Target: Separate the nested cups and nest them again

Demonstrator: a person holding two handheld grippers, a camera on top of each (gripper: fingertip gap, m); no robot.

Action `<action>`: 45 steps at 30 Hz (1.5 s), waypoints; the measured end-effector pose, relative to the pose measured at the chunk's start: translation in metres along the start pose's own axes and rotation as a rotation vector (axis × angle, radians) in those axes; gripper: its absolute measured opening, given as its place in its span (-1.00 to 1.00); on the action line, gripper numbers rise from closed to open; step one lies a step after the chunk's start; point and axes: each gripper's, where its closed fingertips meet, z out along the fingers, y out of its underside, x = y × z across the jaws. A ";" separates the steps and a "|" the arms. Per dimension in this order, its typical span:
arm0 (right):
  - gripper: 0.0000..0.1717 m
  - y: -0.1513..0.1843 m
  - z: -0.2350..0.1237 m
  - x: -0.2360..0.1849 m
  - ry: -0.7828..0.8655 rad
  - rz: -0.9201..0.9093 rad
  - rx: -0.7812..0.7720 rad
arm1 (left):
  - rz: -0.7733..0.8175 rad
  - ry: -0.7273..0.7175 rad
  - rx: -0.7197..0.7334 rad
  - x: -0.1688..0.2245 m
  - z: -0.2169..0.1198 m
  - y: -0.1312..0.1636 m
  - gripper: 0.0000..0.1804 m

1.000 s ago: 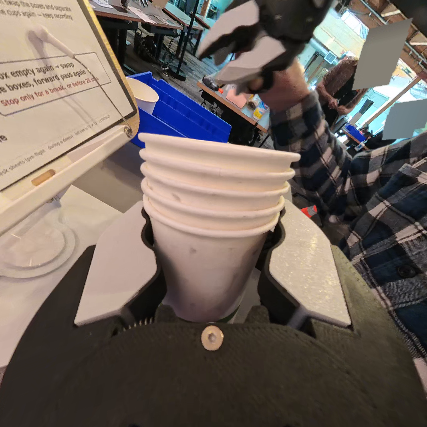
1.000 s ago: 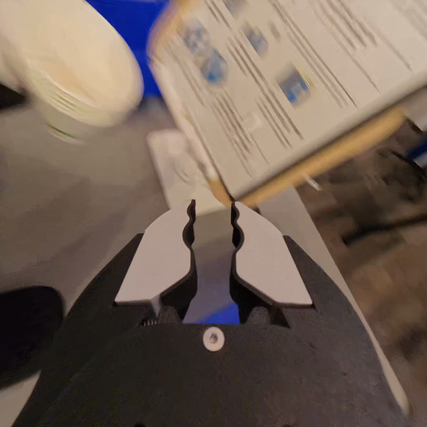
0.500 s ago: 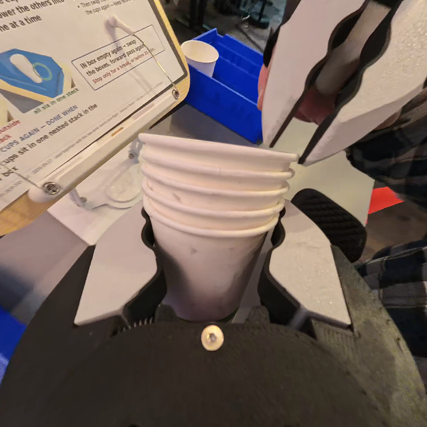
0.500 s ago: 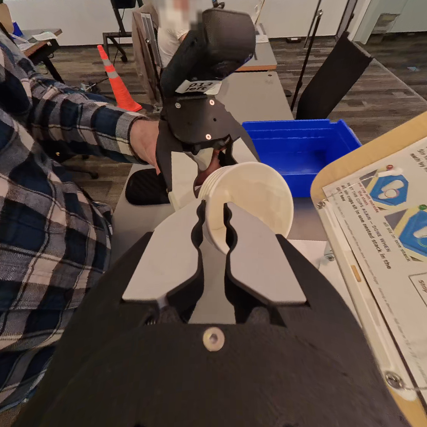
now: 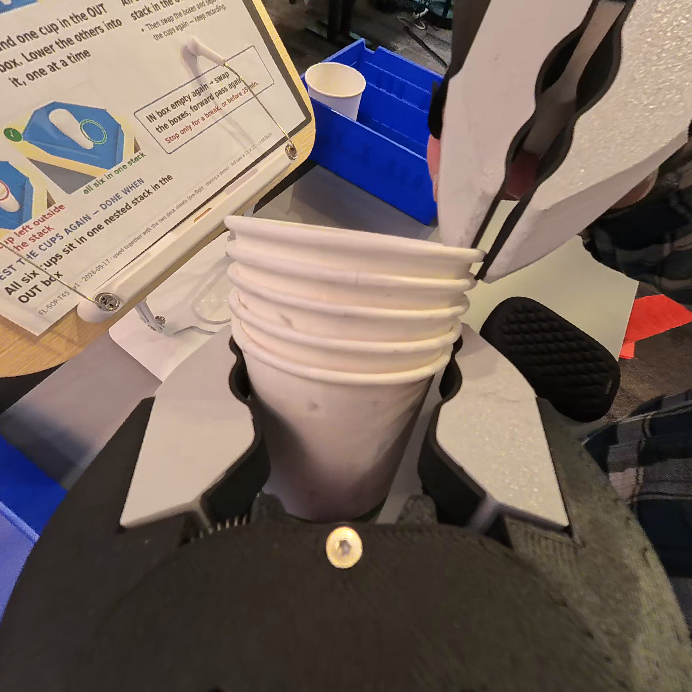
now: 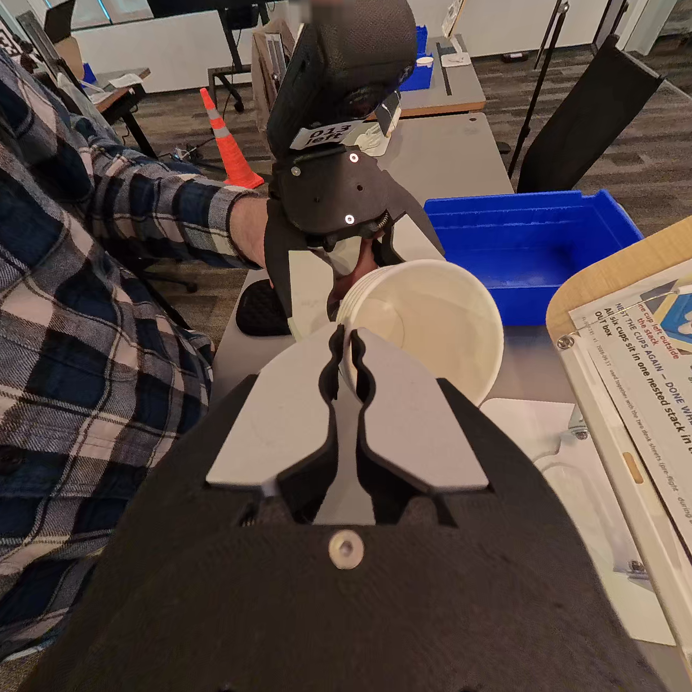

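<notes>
Grey tabletop (image 6: 442, 161) carries a blue bin (image 6: 531, 239). Left gripper (image 5: 344, 359), fingers spread wide, clamps the white cup stack (image 5: 344, 329) held above the tabletop. Right gripper (image 6: 346, 344), fingers nearly closed, pinches the top cup rim (image 5: 470, 256).

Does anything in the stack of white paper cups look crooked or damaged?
Slightly. In the stack of white paper cups, the rims are unevenly spaced and not parallel: the upper cups sit a little tilted. The outer cup wall shows small dark scuffs. No tears or crushing are visible.
</notes>
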 end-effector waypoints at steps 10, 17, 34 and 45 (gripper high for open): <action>-0.96 -0.010 -0.019 0.010 0.044 -0.015 0.050 | -0.002 -0.003 0.009 -0.005 0.003 -0.003 0.13; -0.96 -0.027 -0.051 0.021 0.116 -0.035 0.117 | -0.035 0.014 0.031 -0.010 0.004 -0.005 0.13; -0.97 -0.037 -0.120 0.033 0.304 -0.057 0.200 | -0.067 0.062 0.074 -0.009 0.013 -0.013 0.13; -0.96 0.039 -0.328 0.102 0.999 -0.011 -0.102 | -0.076 0.083 0.076 -0.007 0.019 -0.014 0.13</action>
